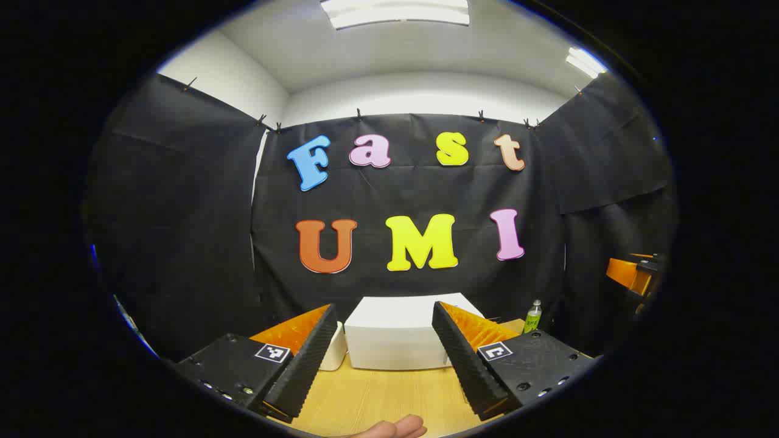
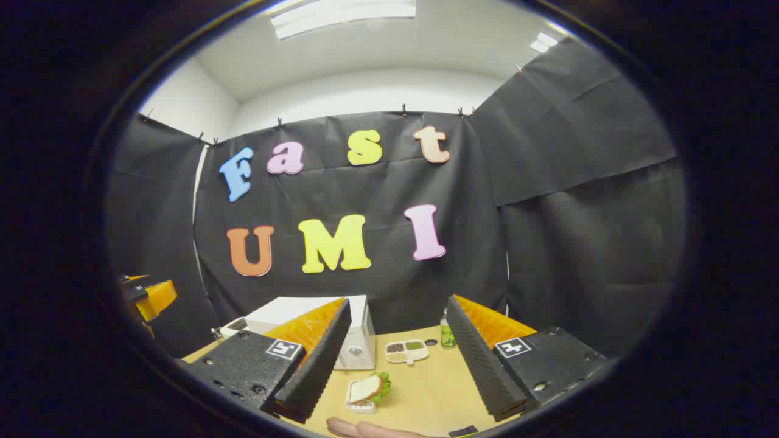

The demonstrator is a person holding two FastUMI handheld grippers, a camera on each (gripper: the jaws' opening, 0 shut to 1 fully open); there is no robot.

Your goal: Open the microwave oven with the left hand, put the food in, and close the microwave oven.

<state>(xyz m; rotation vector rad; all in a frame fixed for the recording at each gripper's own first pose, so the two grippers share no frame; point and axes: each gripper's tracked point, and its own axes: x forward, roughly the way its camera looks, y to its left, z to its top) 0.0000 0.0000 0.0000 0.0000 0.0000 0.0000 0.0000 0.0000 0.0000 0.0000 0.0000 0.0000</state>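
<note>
A white microwave oven (image 1: 398,331) stands shut at the back of the wooden table (image 1: 377,395), straight ahead of my left gripper (image 1: 386,380), which is open and well short of it. In the right gripper view the microwave oven (image 2: 359,334) sits left of centre. On the table (image 2: 426,395) in front of it lies the food, a sandwich with lettuce in a small white tray (image 2: 367,389). My right gripper (image 2: 401,386) is open above the table, with the sandwich between its fingers' lines but farther off. The other gripper (image 2: 146,298) shows at the left edge.
A green bottle (image 1: 533,316) stands right of the microwave, also visible as the bottle (image 2: 447,333). A small divided dish (image 2: 406,351) lies behind the sandwich. A white object (image 1: 335,350) sits left of the microwave. A hand (image 1: 395,429) shows at the bottom edge.
</note>
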